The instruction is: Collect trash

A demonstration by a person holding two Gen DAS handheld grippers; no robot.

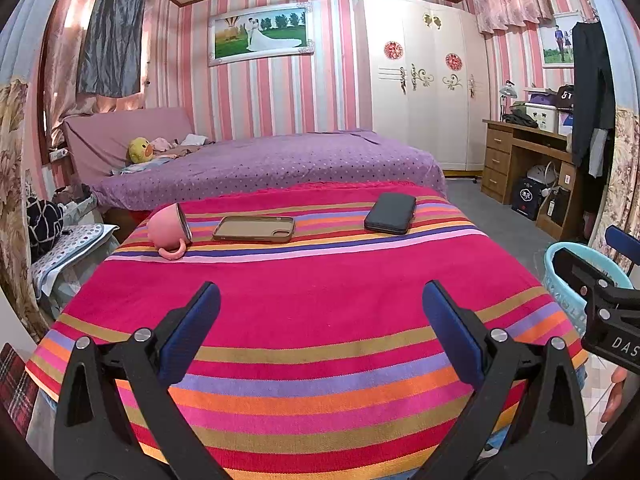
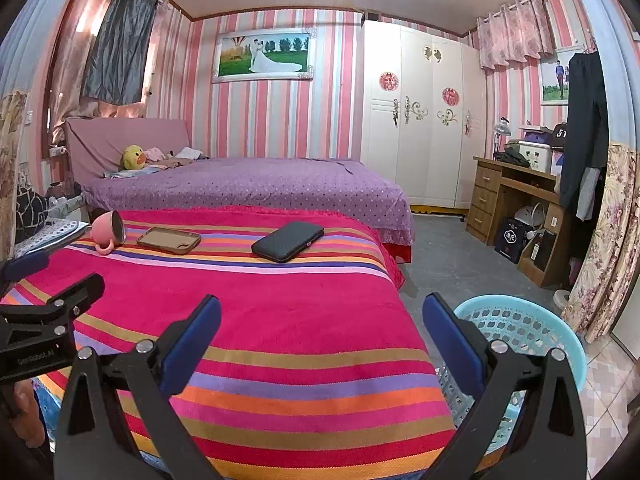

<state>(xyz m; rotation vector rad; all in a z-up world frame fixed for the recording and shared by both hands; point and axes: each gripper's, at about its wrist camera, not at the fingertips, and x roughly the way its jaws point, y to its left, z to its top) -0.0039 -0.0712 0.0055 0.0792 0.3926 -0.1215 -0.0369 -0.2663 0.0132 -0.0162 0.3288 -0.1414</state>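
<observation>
On the striped cloth (image 1: 304, 312), from the left, lie a tipped pink cup (image 1: 168, 230), a brown case (image 1: 254, 229) and a dark case (image 1: 390, 213), well apart. Nearer me, the left hand-held gripper (image 1: 320, 328) hangs over the cloth, released and empty. The right hand-held gripper (image 2: 320, 340) is likewise spread wide, its right finger over the blue basket (image 2: 540, 332) on the floor beside the cloth.

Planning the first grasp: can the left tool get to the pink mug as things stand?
Probably yes. The left tool is open and empty; only bare striped blanket lies between it and the pink mug, which lies tipped on its side at the far left.
</observation>
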